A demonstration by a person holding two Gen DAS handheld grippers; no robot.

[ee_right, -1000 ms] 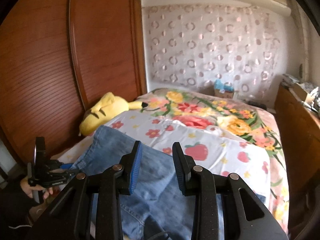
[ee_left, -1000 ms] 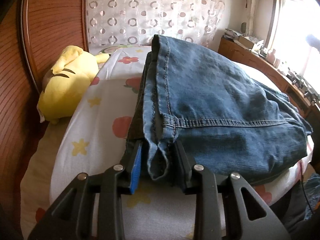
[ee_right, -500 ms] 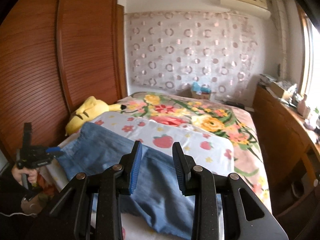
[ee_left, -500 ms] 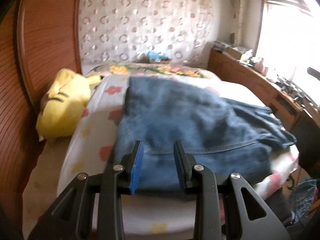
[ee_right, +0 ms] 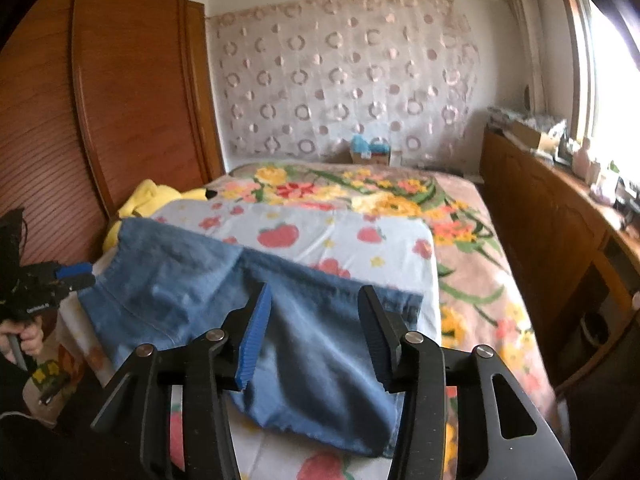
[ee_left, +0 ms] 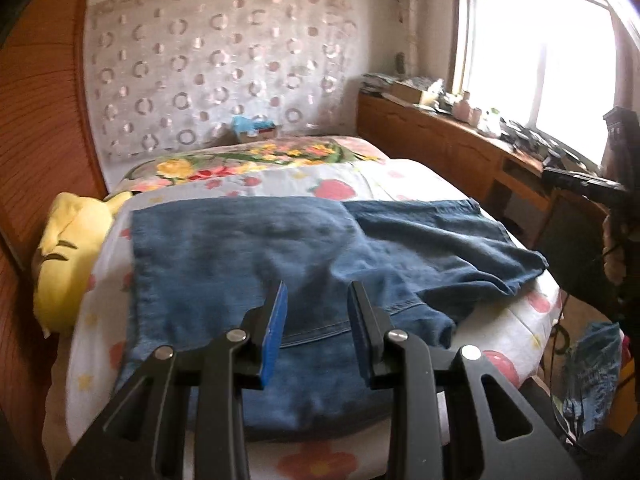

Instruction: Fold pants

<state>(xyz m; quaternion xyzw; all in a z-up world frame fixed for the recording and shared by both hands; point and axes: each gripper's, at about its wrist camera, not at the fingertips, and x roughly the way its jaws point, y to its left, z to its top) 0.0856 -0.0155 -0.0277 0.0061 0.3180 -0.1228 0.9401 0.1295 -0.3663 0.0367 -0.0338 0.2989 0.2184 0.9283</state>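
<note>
Blue denim pants (ee_left: 288,264) lie folded on the near end of the bed; they also show in the right wrist view (ee_right: 224,300). My left gripper (ee_left: 316,296) is open and empty, held above the near edge of the pants. My right gripper (ee_right: 314,300) is open and empty, held above the other end of the pants. The left gripper also shows at the left edge of the right wrist view (ee_right: 72,274), held in a hand. The right gripper shows at the right edge of the left wrist view (ee_left: 580,182).
The bed has a white fruit-print sheet (ee_right: 320,240) and a floral blanket (ee_right: 400,196). A yellow plush toy (ee_left: 68,256) lies at the bed's left side by the wooden wardrobe (ee_right: 120,100). A wooden counter (ee_left: 460,148) with clutter runs along the right under the window.
My left gripper has let go of the pants' hem and pulled back and up. The pants have dropped flat onto the bed. My right gripper has backed away and opened wider.
</note>
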